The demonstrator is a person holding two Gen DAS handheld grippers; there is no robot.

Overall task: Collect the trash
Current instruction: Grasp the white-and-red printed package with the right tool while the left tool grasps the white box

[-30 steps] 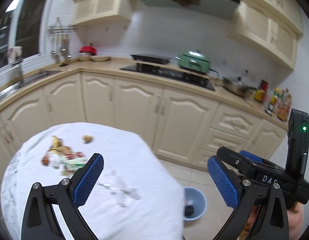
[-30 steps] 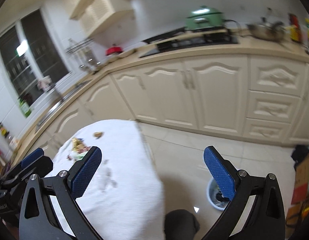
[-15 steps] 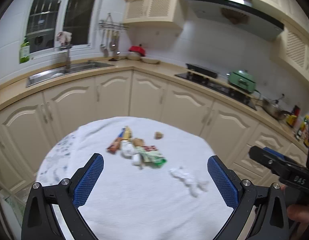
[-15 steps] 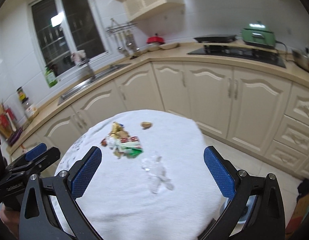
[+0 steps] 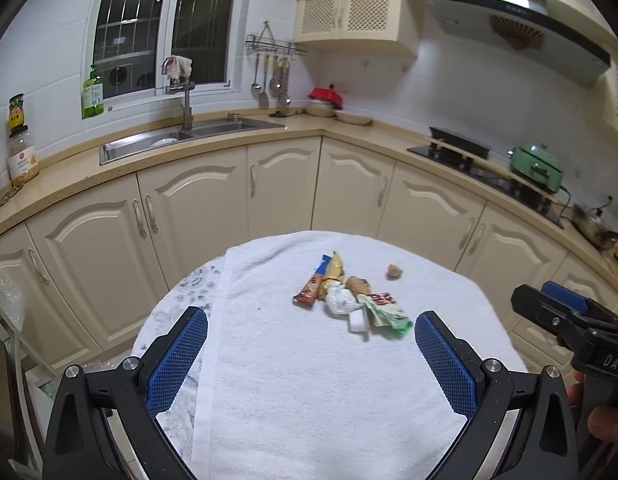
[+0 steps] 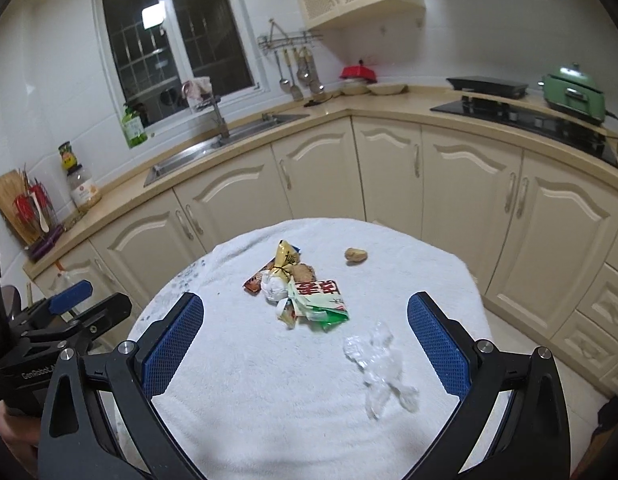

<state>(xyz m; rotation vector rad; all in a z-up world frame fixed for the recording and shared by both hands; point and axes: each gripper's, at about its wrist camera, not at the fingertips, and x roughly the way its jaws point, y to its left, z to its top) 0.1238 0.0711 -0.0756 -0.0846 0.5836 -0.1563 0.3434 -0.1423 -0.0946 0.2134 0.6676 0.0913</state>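
Trash pile (image 6: 299,292) on towel (image 6: 269,380); grippers empty

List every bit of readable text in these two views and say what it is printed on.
"DAS": on the black body of the right tongs, cut off at the frame edge.
"GenRobot": on the black body of the left tongs; the letters after it are hidden.
Green-and-white wrapper: large red characters, too blurred to read.
Orange wrapper: print too small.
Green bottle and jar on the counter: labels unreadable.
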